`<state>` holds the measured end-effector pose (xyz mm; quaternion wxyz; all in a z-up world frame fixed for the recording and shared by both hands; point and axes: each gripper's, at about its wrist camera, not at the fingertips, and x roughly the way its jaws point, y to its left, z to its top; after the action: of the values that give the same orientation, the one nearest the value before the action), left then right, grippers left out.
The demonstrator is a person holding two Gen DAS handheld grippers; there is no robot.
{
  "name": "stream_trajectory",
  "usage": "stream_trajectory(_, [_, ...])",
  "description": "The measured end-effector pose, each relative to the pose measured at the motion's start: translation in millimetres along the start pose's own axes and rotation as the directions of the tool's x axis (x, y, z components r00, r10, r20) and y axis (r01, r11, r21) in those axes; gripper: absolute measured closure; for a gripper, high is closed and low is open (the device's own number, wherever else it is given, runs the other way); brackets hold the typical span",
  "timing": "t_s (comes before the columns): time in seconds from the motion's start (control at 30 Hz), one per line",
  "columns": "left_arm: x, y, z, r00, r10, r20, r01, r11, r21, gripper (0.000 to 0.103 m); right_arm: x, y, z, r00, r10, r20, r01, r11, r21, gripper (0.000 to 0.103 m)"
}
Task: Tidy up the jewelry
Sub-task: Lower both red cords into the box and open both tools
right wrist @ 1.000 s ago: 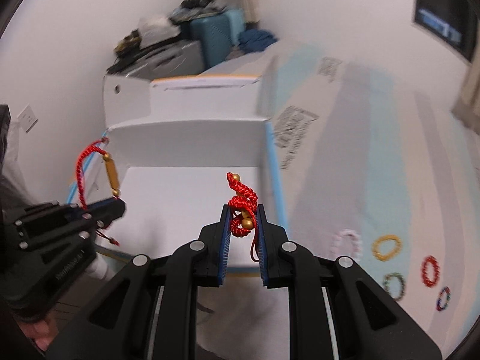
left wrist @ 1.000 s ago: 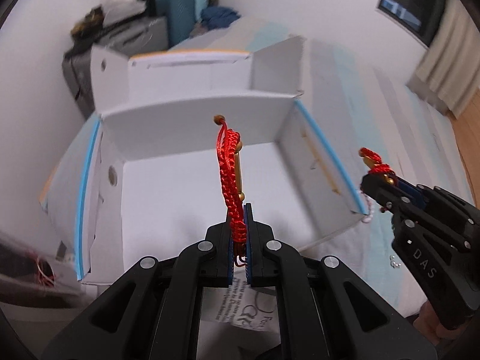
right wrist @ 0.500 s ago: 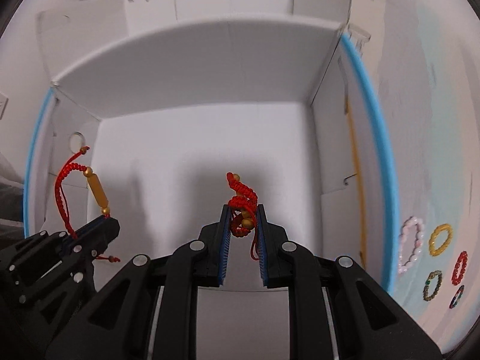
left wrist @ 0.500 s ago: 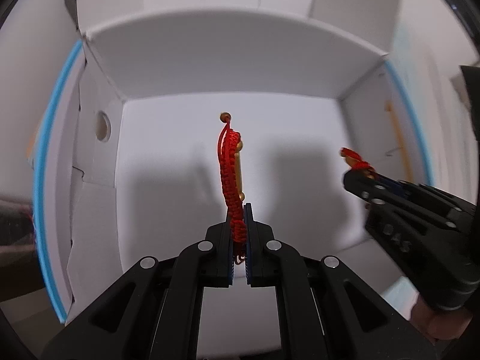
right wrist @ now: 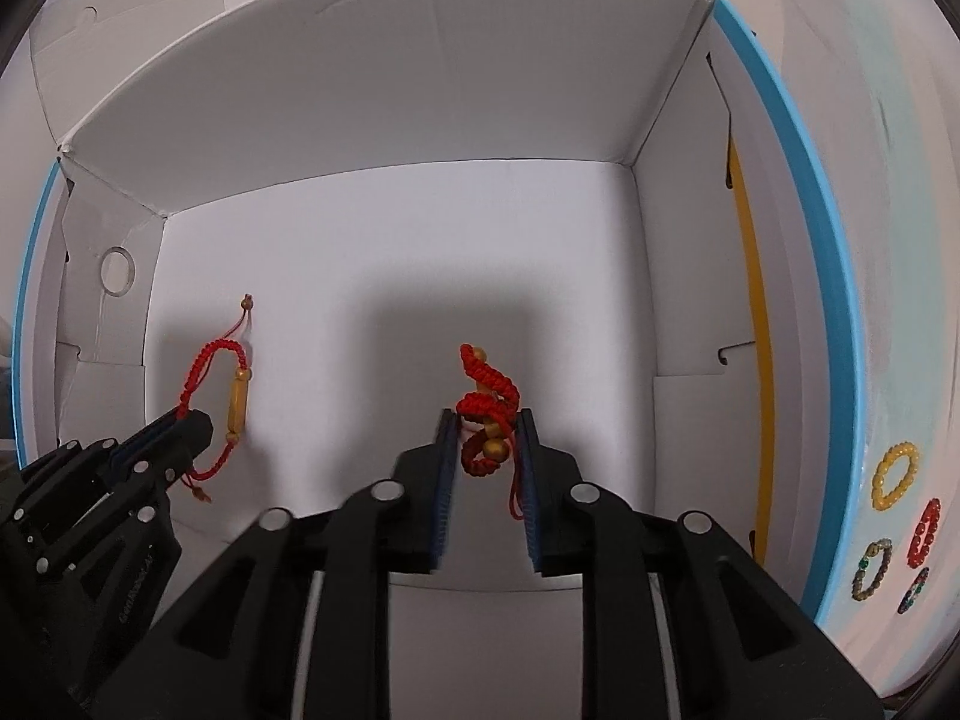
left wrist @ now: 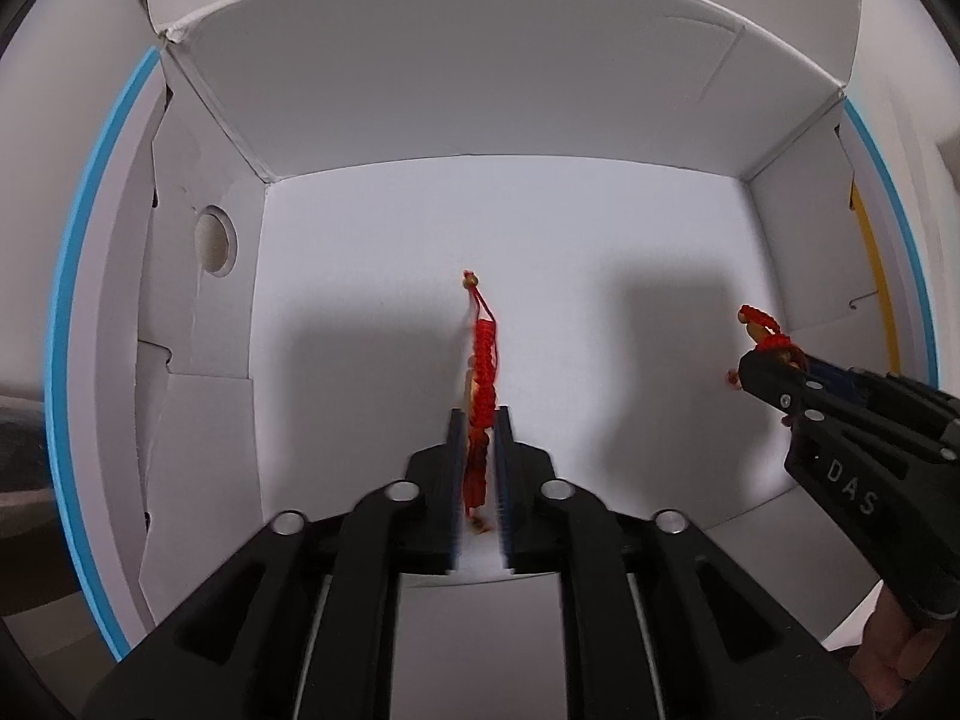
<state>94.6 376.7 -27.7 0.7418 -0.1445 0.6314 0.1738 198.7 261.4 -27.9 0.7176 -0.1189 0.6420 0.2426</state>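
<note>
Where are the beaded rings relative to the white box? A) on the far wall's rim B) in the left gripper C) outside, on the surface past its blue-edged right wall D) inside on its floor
C: the right wrist view shows the beaded rings lying outside the white box, on the pale surface beyond its blue-edged right wall.

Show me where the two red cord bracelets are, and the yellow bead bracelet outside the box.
Left gripper's red bracelet (right wrist: 235,399), right wrist view, on its long golden tube bead.
Right gripper's red bracelet (right wrist: 487,381), right wrist view, on the braided red cord.
Yellow bead bracelet (right wrist: 881,477), right wrist view, on the ring's left side.
</note>
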Motion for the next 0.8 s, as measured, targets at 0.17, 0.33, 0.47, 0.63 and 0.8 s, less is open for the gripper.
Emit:
stream_trajectory(0.17, [-14, -2, -9, 0.997, 0.037, 0.06, -0.037, 0.999, -0.002, 0.052, -11, 1, -5, 0.999, 0.013, 0.034, -0.013, 1.0, 0.0, 0.054])
stream_trajectory(0.33, [-33, -3, -19, 0.991, 0.044, 0.127, -0.044, 0.999, -0.005, 0.035, -38, 1, -11, 0.991, 0.064, 0.119, -0.065, 0.998, 0.0, 0.039])
stream_trajectory(0.47, [-46, -4, -21, 0.985, 0.049, 0.166, -0.048, 0.999, -0.01, 0.025, -66, 0, -19, 0.972, 0.117, 0.205, -0.116, 0.993, -0.018, 0.028])
stream_trajectory(0.63, [-65, -8, -28, 0.978, 0.045, 0.203, -0.045, 0.999, -0.009, 0.017, -94, -4, -25, 0.954, 0.133, 0.269, -0.13, 0.991, -0.029, 0.023])
stream_trajectory(0.8, [-85, -20, -50, 0.969, 0.043, 0.242, -0.043, 0.999, -0.006, 0.01, -112, -12, -40, 0.935, 0.133, 0.328, -0.13, 0.991, -0.033, 0.016])
